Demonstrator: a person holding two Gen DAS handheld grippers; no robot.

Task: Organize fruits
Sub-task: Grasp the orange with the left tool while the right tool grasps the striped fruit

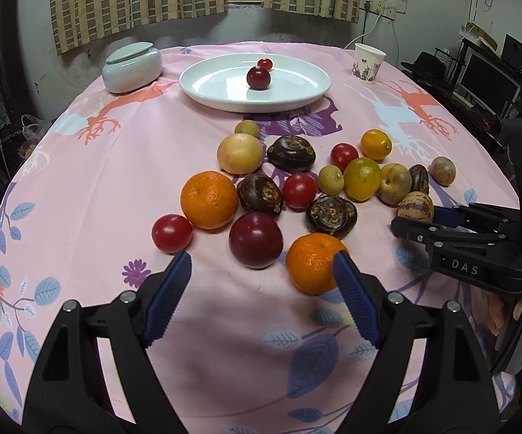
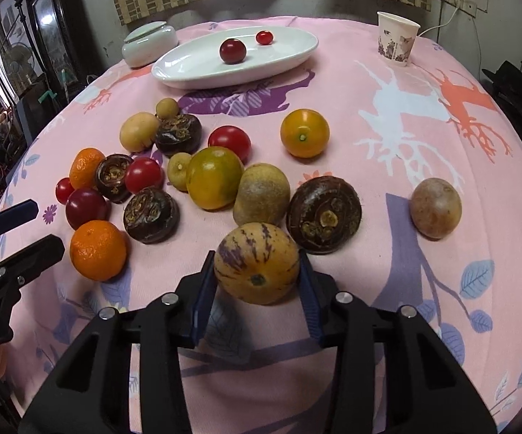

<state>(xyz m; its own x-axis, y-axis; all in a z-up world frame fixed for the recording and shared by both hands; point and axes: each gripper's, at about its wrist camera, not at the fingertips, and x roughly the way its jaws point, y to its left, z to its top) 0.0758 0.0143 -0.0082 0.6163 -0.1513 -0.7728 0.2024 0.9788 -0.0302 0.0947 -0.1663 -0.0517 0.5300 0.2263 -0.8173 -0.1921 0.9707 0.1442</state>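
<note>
Fruits lie scattered across the middle of a round surface [image 1: 80, 166] covered with a pink patterned cloth. The right tool [image 2: 257, 282] has its blue pads on either side of a yellow, purple-streaked pepino melon [image 2: 257, 264], and both pads appear to touch its flanks while it sits on the cloth. Just beyond it rest a dark brown water chestnut [image 2: 324, 213] and a dull tan round fruit [image 2: 261, 195]. The left tool [image 1: 262, 267] hovers with its jaws wide apart and nothing between them; its right pad overlaps the near bright orange mandarin [image 1: 311, 264] in view, and a dark red plum [image 1: 256, 239] lies just ahead of the gap. At the far side a white oval ceramic plate [image 1: 297, 94] holds a dark red plum-like fruit [image 1: 258, 77] and a small red cherry tomato [image 1: 265, 63]. A pale green lidded jar [image 1: 132, 67] stands left of it and a printed paper cup [image 1: 367, 62] right of it
</note>
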